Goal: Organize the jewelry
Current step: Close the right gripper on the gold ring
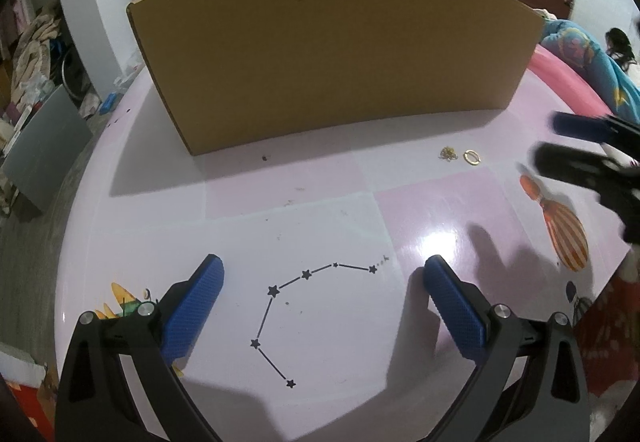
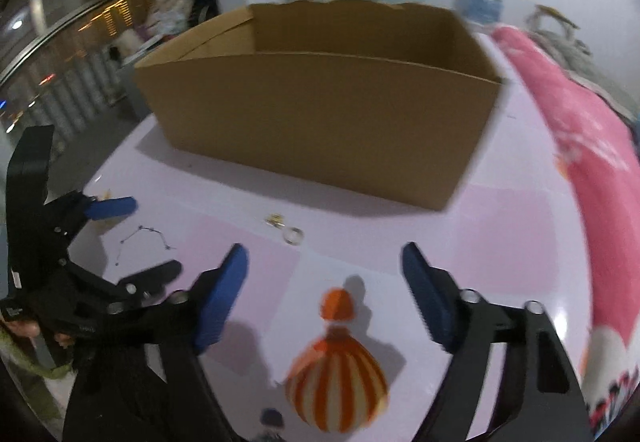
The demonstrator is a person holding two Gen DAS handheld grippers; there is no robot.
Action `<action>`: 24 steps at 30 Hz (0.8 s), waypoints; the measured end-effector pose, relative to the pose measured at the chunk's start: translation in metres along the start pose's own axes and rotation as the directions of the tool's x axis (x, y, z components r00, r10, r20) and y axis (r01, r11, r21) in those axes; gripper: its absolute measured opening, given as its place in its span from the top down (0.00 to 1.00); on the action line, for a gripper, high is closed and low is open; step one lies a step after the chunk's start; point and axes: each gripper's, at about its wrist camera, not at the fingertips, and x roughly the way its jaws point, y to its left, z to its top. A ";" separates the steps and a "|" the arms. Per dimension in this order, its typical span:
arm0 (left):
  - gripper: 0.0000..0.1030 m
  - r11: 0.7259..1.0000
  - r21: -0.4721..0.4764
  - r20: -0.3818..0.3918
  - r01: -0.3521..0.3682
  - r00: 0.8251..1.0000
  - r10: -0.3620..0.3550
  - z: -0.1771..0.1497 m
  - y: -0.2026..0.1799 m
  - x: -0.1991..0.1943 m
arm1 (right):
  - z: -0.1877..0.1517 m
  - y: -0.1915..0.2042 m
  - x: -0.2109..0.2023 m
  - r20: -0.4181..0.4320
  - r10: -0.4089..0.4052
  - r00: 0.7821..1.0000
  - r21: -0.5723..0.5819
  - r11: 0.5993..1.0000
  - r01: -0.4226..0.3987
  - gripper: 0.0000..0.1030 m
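Both the left gripper (image 1: 324,274) and the right gripper (image 2: 325,262) gape empty at frame bottom; a ring (image 1: 471,156) and probably a small gold trinket (image 1: 448,154) lie mid-right before the cardboard box (image 1: 332,54).

Jewelry loose on tabletop, box open

Gold ring (image 1: 471,156), flat on the tabletop (image 1: 320,226), just beside a small tangled gold piece (image 1: 448,153); too small to tell whether they touch. Both lie ahead and right of the left gripper (image 1: 324,302), ahead and left of the right gripper (image 2: 324,282). Open-topped brown cardboard box (image 2: 320,122) stands upright beyond them.
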 end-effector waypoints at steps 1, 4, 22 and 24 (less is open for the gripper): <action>0.04 1.000 0.005 0.003 0.004 1.000 -0.004 -0.001 0.000 0.000 | 0.003 0.004 0.007 -0.011 0.008 1.000 -0.026 1.000 -0.008 0.41; 0.04 1.000 0.010 0.010 0.007 1.000 -0.007 -0.002 -0.001 0.000 | 0.006 0.011 0.021 -0.033 0.017 0.999 -0.081 0.997 -0.020 0.53; 0.04 1.000 0.020 0.035 0.014 0.999 -0.015 -0.003 0.004 0.003 | 0.011 0.029 0.047 -0.077 0.030 0.997 -0.208 0.977 -0.046 0.91; 0.04 1.000 0.024 0.038 0.016 0.999 -0.017 -0.003 0.003 0.003 | 0.010 0.028 0.047 -0.079 0.035 0.996 -0.194 0.980 -0.049 0.91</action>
